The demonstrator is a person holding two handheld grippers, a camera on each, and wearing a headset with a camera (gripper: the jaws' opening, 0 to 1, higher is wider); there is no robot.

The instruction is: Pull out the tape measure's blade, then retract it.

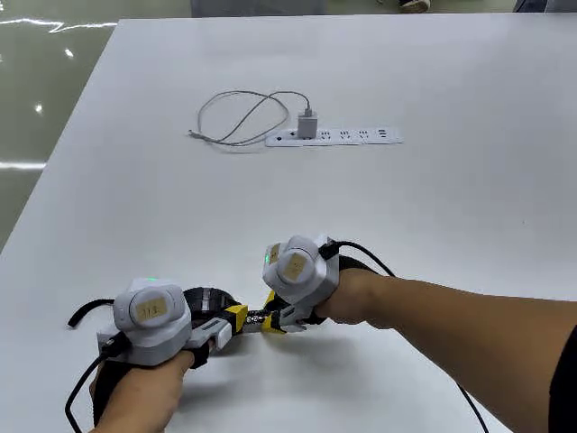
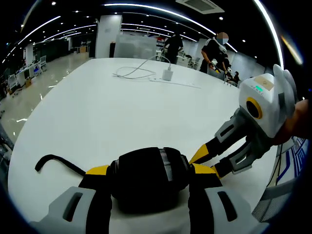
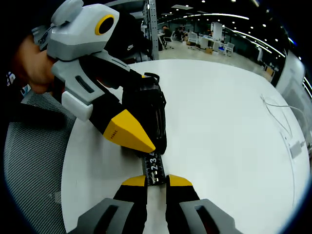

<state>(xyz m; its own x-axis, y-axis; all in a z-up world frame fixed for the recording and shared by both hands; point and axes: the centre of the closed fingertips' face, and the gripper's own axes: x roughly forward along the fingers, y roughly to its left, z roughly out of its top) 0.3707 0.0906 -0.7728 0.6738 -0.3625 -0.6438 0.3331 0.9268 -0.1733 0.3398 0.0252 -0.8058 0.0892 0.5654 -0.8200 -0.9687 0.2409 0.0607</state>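
The black tape measure [image 1: 209, 302] lies on the white table [image 1: 297, 198] near its front edge, its black strap [image 1: 86, 313] trailing left. My left gripper [image 1: 227, 320] is shut on the case [image 2: 148, 178], with yellow-tipped jaws on either side of it. A short length of blade [image 3: 154, 170], showing the numbers 2 and 3, sticks out of the case [image 3: 148, 109]. My right gripper [image 3: 156, 181] is shut on that blade end. In the head view the right gripper [image 1: 269, 321] meets the left one tip to tip.
A white power strip [image 1: 334, 136] with a plugged charger [image 1: 307, 124] and looped cable [image 1: 239, 117] lies mid-table, farther away. A grey mesh chair [image 3: 34, 161] stands beside the table. People [image 2: 214, 51] stand beyond the far end.
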